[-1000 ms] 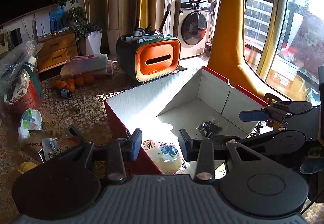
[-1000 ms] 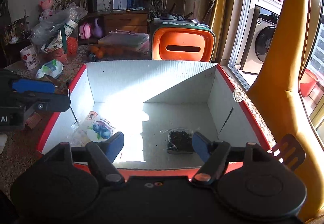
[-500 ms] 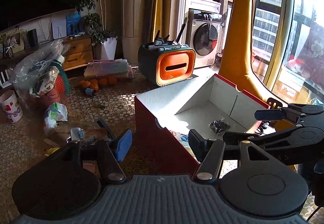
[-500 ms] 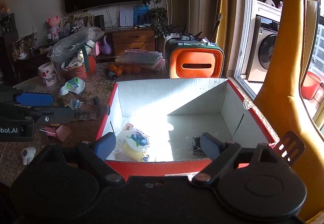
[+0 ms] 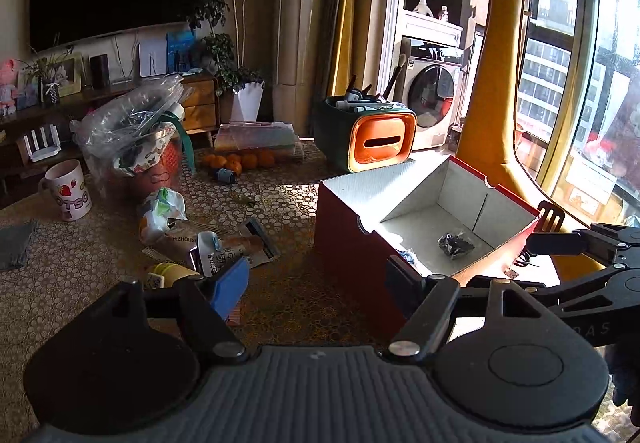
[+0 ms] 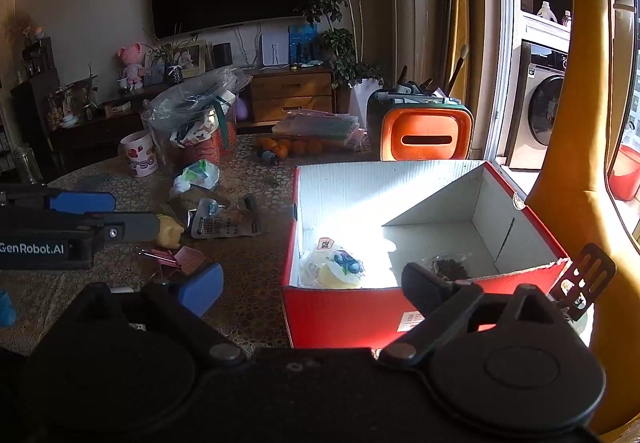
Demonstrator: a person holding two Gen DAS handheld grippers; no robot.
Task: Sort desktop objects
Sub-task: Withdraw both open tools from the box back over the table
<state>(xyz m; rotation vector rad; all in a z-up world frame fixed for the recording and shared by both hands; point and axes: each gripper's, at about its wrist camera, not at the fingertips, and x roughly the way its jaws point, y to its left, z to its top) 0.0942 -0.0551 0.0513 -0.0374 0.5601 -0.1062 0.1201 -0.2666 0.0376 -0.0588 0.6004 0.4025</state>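
Note:
A red cardboard box (image 6: 360,315) with a white inside stands on the patterned table. In it lie a snack bag with a blueberry picture (image 6: 336,269) and a small dark packet (image 5: 454,243). My left gripper (image 5: 316,285) hovers in front of the box's left corner. Its jaws are opening with nothing between them. My right gripper (image 6: 312,287) hangs before the box's near wall (image 5: 348,243). Its jaws are opening wide and hold nothing. Loose items lie left of the box: a grey pouch (image 5: 224,247), a yellow lump (image 6: 170,233) and a pink clip (image 6: 180,257).
A mug (image 5: 70,191), a plastic-wrapped basket (image 5: 132,131), a white-green bag (image 5: 162,207) and oranges (image 5: 240,161) crowd the far left. An orange-fronted organizer (image 5: 376,141) stands behind the box. A yellow giraffe (image 5: 496,83) and a slotted spatula (image 6: 588,275) are on the right.
Both grippers have drawn back from over the box and opened wider. The left one swung left, so the loose items on the table have come into view.

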